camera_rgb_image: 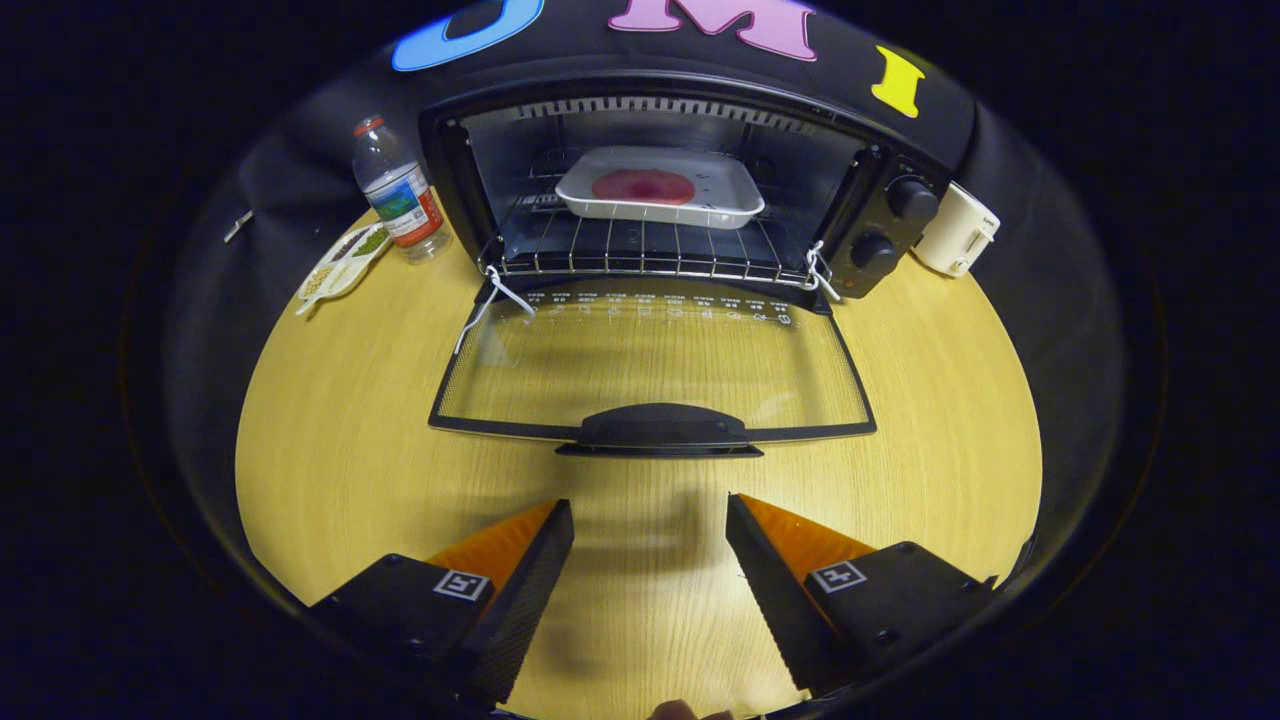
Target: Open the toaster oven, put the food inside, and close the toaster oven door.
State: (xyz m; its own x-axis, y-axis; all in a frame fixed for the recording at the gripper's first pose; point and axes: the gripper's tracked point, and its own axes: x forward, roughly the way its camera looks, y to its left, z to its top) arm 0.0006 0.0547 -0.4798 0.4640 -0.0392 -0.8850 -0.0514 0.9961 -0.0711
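Item: oven [890, 215], open. Door [655, 365] lies flat on the table [330, 450], handle [660, 428] toward you.

Item: tray [660, 190] with food [643, 186], seated on the rack [640, 250] inside the cavity. Opening and loading read as done; closing is what you have left.

Item: your gripper [650, 525], fingers spread wide, holding nothing, just short of the handle with bare table between.

Clearances: open table on both sides of the door. Bottle [398, 190] and dish [345, 262] sit left of the oven, cup [957, 232] right of it, all well apart from the door's swing. White ties [505, 290] hang at the hinges; keep your fingers at the handle.
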